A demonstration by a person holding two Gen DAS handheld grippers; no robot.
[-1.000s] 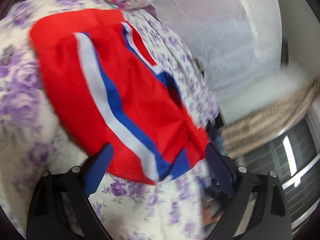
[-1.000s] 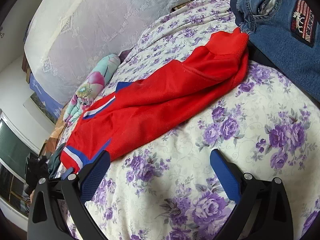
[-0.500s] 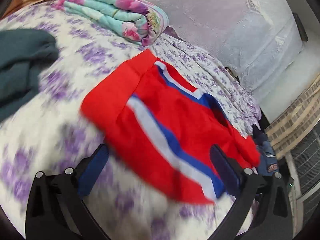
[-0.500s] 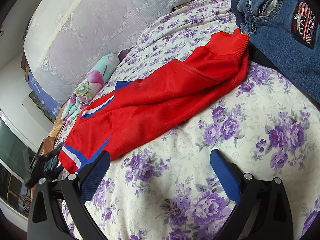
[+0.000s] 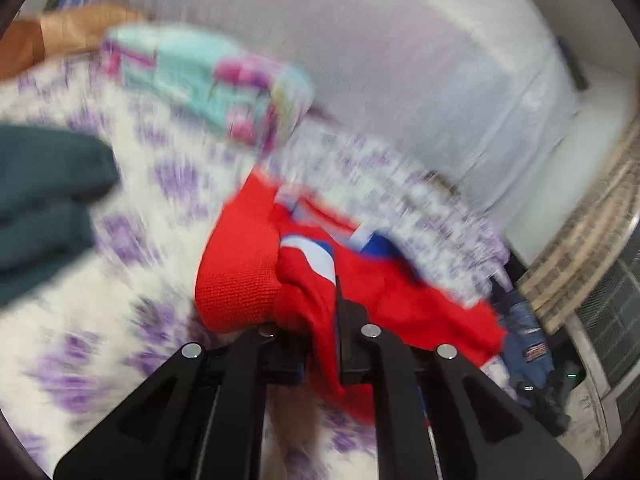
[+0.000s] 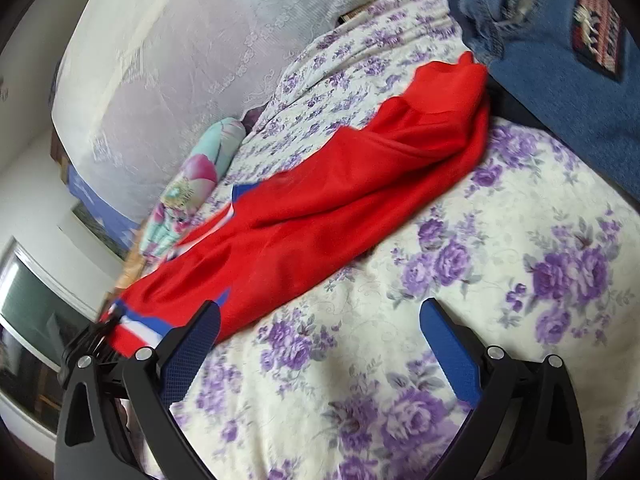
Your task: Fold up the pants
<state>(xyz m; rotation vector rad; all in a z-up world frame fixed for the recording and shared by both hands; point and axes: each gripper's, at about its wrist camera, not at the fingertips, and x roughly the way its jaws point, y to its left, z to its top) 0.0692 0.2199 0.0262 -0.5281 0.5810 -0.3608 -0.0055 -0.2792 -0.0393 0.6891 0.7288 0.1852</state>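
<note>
Red pants (image 6: pixel 320 216) lie stretched diagonally across the floral bed (image 6: pixel 480 300), one end up by the denim garment (image 6: pixel 568 80), the striped end down at the bed's near-left corner. That's the end the left gripper (image 5: pixel 320 320) has: fingers pressed together, pinching a bunch of red fabric just beside the ribbed cuff (image 5: pixel 240 276) and the white-and-blue stripe (image 5: pixel 316 256). Grabbing an end, not the middle, makes sense for a lengthwise fold: it gives control of the whole leg.

Left view is heavily motion-blurred, so exact layer count in the pinch can't be told.

Right gripper (image 6: pixel 320 340) hangs over bare bedding just beside the pants' long edge, fingers (image 6: pixel 192 352) spread wide, nothing between them. Likely parked there to be ready to pin or take a second hold once the left end gets carried over.

Clutter to mind: a folded floral blanket (image 5: pixel 224 84) and a dark teal garment (image 5: pixel 44 200) sit near the held end; denim touches the far end of the pants.

Judgement: fold is at its start, pants still full length. Risk is a one-point pinch letting the fabric twist or drag instead of laying flat.
</note>
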